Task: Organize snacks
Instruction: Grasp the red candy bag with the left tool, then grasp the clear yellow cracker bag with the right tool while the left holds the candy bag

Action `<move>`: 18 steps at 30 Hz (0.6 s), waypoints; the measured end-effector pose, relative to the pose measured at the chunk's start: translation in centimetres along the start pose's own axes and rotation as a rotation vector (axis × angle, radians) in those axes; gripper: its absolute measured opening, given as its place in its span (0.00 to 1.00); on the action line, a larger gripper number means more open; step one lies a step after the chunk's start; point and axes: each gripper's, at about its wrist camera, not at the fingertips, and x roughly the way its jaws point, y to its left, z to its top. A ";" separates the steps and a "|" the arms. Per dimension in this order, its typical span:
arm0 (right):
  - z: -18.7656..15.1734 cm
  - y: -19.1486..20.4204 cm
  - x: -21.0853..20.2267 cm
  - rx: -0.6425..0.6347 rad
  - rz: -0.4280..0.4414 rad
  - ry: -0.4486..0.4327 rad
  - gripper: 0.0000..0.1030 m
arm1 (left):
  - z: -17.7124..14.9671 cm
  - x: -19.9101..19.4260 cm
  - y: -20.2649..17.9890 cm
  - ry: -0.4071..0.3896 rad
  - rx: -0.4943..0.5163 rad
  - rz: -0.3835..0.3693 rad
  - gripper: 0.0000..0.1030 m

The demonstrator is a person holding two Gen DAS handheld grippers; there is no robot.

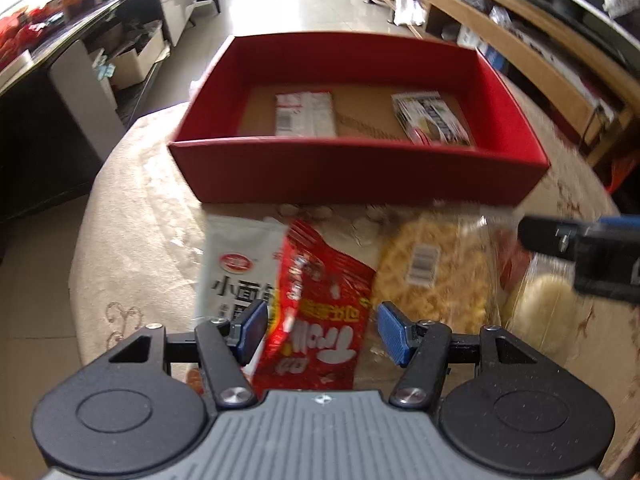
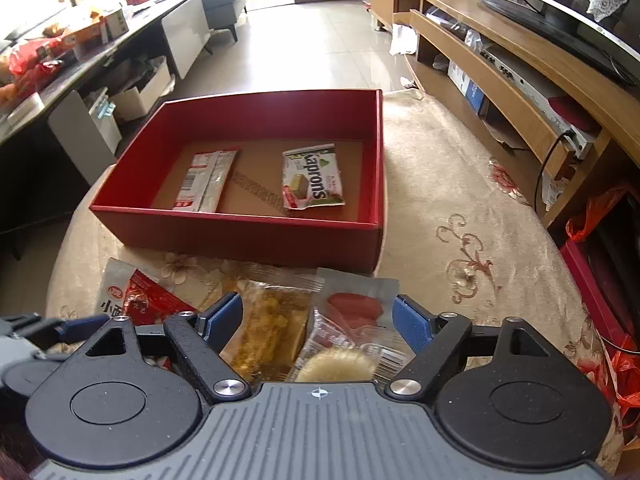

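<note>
A red box (image 1: 360, 172) (image 2: 240, 232) stands on the table with a white-and-red packet (image 1: 304, 114) (image 2: 208, 180) and a Kaprons packet (image 1: 432, 118) (image 2: 312, 176) lying flat inside. Loose snacks lie in front of it. My left gripper (image 1: 320, 328) is open over a red packet (image 1: 320, 300), which shows between the blue pads with gaps on both sides; a white packet (image 1: 236, 268) lies beside it. My right gripper (image 2: 318, 322) is open above a yellow snack in clear wrap (image 2: 272, 328) (image 1: 432, 276), a clear pack with red pieces (image 2: 352, 308) and a pale round cake (image 2: 336, 364).
The round table wears a beige embroidered cloth (image 2: 460, 208). A wooden TV stand (image 2: 520, 64) runs along the right and a dark cluttered counter (image 2: 80, 52) along the left. Red plastic bags (image 2: 600, 208) sit by the table's right edge.
</note>
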 end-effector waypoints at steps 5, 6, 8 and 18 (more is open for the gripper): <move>-0.1 -0.4 0.0 -0.001 0.004 0.009 0.84 | -0.3 1.0 -1.0 -0.023 0.056 0.067 0.57; 0.0 -0.4 0.0 -0.003 0.007 0.009 0.84 | -0.3 1.1 -1.0 -0.029 0.061 0.075 0.58; 0.0 -0.3 0.1 -0.006 0.015 0.011 0.85 | -0.5 1.4 -1.4 -0.042 0.079 0.097 0.61; -0.2 1.5 1.0 -0.041 0.050 0.051 0.85 | -2.4 -0.2 -0.1 -0.012 0.078 0.047 0.48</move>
